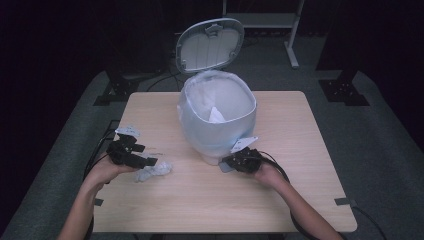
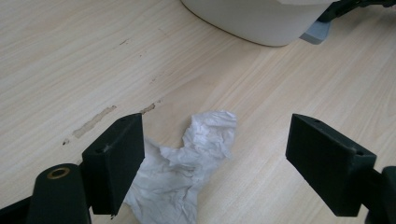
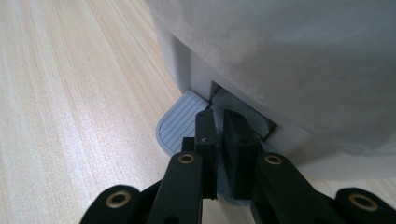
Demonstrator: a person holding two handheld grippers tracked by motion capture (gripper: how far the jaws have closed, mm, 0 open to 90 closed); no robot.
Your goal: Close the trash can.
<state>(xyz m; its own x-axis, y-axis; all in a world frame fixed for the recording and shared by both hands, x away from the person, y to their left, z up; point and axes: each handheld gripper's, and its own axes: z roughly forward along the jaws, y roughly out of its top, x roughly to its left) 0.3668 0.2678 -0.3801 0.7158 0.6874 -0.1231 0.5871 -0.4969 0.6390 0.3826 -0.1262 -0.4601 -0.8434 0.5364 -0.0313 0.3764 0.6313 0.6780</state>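
A white pedal bin (image 1: 217, 117) lined with a pale bag stands mid-table, its lid (image 1: 210, 45) tipped up and open. A crumpled white tissue (image 1: 155, 171) lies on the wood to its front left. My left gripper (image 1: 152, 161) hovers low over it. In the left gripper view the gripper (image 2: 215, 135) is open, with the tissue (image 2: 187, 163) between the jaws and nearer the left one. My right gripper (image 1: 227, 162) is at the bin's foot. In the right gripper view it (image 3: 219, 121) is shut, its tips resting on the grey ribbed pedal (image 3: 180, 121) under the bin (image 3: 289, 56).
Some white paper (image 1: 216, 116) lies inside the bin. The wooden table (image 1: 300, 200) has bare room in front and to the right. The pedal (image 2: 315, 32) and the bin's base (image 2: 257, 23) sit beyond the tissue. Dark floor and stands surround the table.
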